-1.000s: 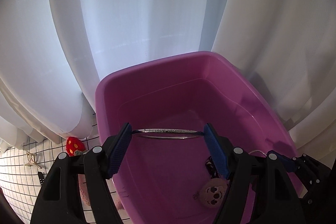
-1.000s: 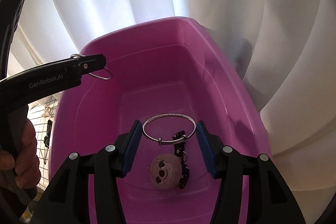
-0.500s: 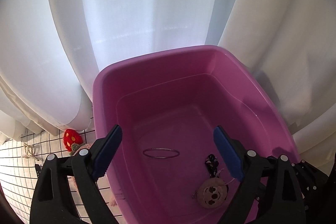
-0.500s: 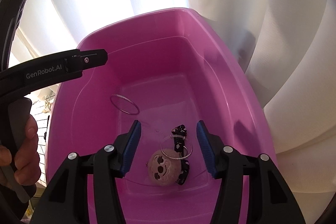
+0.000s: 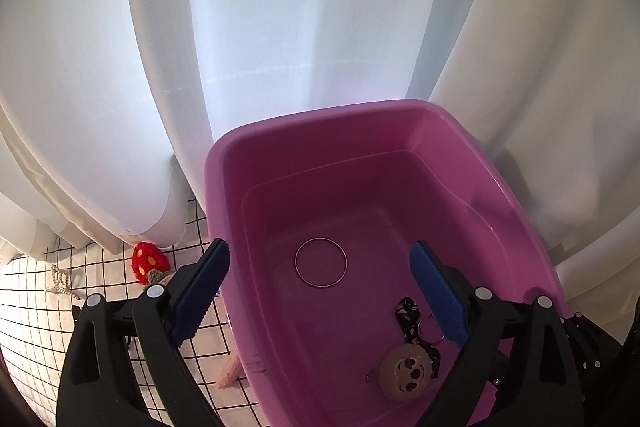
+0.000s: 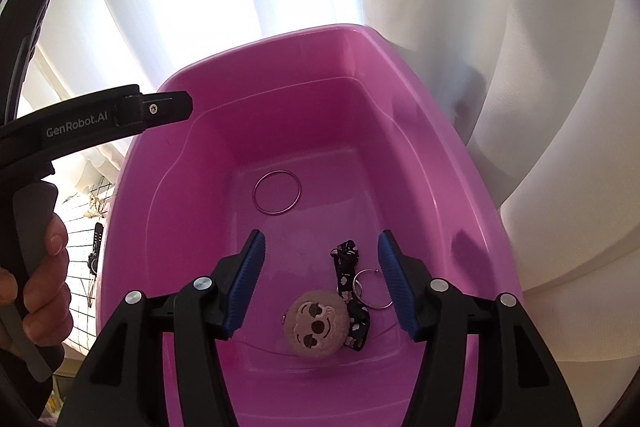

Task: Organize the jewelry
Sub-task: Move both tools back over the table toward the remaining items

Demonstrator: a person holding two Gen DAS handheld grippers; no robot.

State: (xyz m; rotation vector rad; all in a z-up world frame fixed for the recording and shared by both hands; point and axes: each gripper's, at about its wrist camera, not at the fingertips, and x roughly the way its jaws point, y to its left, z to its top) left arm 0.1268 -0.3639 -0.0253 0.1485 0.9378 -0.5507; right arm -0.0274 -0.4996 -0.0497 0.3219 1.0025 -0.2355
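A pink plastic tub [image 5: 216, 163] [image 6: 280, 39] fills both views. A thin silver bangle [image 5: 320, 285] [image 6: 276, 213] lies flat on its floor. Nearer me lies a keychain with a round beige plush face [image 5: 404, 373] [image 6: 316, 323], a black patterned strap [image 6: 346, 263] and a metal key ring. My left gripper [image 5: 319, 247] hangs above the tub, open wide and empty; one of its fingers [image 6: 152, 109] shows at the left of the right wrist view, with a person's hand [image 6: 40, 291] on the grip. My right gripper [image 6: 322, 238] hovers over the keychain, jaws opening, nothing between them.
White curtains [image 5: 280, 27] hang close behind and around the tub. Left of the tub, a checked cloth [image 5: 40, 327] carries a red strawberry plush [image 5: 148, 263], a small pale trinket [image 5: 60, 283] and a pink item [image 5: 230, 373] by the tub wall.
My left gripper opened and let go of the bangle, which dropped flat onto the tub floor. My right gripper released the key ring, and the keychain settled on the floor.
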